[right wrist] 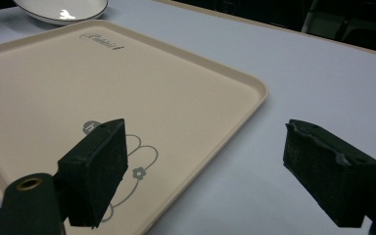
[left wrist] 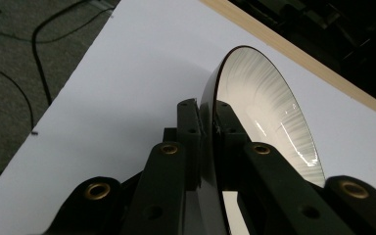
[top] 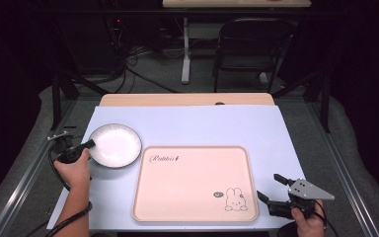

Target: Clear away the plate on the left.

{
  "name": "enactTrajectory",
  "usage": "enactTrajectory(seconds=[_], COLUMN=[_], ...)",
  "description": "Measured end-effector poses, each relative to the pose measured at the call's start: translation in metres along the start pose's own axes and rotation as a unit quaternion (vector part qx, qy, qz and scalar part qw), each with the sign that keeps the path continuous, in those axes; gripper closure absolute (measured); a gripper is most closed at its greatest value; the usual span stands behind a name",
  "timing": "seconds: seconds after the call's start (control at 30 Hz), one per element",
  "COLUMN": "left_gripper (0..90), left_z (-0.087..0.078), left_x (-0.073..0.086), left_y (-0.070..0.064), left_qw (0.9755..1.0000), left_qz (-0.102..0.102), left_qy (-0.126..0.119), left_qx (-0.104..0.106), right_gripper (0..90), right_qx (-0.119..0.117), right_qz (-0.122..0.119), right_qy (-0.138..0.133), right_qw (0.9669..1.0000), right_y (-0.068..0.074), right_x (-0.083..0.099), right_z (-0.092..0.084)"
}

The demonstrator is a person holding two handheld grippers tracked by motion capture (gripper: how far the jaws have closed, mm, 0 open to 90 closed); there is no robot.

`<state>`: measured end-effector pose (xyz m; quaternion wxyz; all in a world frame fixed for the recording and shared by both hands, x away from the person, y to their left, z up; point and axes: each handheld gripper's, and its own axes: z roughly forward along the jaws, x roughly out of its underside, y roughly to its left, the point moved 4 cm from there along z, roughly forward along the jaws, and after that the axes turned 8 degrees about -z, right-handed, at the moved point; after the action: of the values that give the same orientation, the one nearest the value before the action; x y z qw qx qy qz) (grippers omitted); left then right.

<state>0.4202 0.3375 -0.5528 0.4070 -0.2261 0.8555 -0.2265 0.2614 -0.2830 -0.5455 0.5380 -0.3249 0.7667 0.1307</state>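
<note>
Near edge, R side: right gripper (top: 271,188) sits at the table's front-right corner, held in the person's right hand (top: 310,219). Jaws spread wide, nothing betw. them. In the right gripper view one jaw hangs over the tray's bunny print, the other over bare sheet beyond the tray's edge. Not touching the tray as far as can be seen.

Near-centre: beige tray (top: 187,192) lies flat on the pale blue sheet (top: 192,126), long side parallel to the front edge. Surface bare apart from printed script top-left and bunny bottom-right.

L side, mid-depth: left gripper (top: 90,144), held in the left hand (top: 74,168), is clenched on the plate (top: 114,144). Left gripper view confirms: both jaws pinch the plate's rim, one pad on the dark underside, one on the white inner face. Grip pt is at the plate's L edge, nearest the hand; rest of plate extends away from the gripper toward table centre.

Plate position: on/just above the sheet, just beside the tray's top-left corner; high view has its rim at or slightly over the tray's corner edge. Cannot tell if contact w/ sheet remains.

Far: wooden table edge (top: 182,99) beyond the sheet; folding chair (top: 249,44) and cables on the floor behind.
</note>
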Motion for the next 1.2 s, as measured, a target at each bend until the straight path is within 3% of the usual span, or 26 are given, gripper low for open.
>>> enactTrajectory(seconds=[0.03, 0.17, 0.47, 1.07, 1.2], left_gripper=[84.0, 83.6, 83.1, 82.7, 82.6], left_z=[-0.001, -0.004, -0.022, -0.034, -0.037], left_x=[-0.001, -0.005, -0.020, -0.027, -0.026], left_y=[-0.006, -0.013, -0.030, -0.043, -0.051], left_qw=[0.9999, 0.9994, 0.9982, 0.9971, 0.9963], left_qz=[0.014, 0.034, 0.053, 0.063, 0.071], left_qy=[-0.002, -0.006, -0.026, -0.033, -0.032], left_qx=[-0.005, -0.008, 0.006, 0.026, 0.038], right_gripper=[15.9, 15.9, 15.9, 15.9, 15.9], right_qx=[0.000, 0.000, 0.000, 0.001, 0.001], right_qz=[0.000, 0.001, 0.001, 0.000, 0.001], right_qy=[0.000, 0.000, 0.000, 0.000, 0.000], right_qw=[1.0000, 1.0000, 1.0000, 1.0000, 1.0000], right_y=[0.000, 0.000, 0.000, 0.000, 0.000], right_x=[0.000, 0.000, 0.000, 0.000, 0.000], right_z=[0.000, 0.000, 0.000, 0.000, 0.000])
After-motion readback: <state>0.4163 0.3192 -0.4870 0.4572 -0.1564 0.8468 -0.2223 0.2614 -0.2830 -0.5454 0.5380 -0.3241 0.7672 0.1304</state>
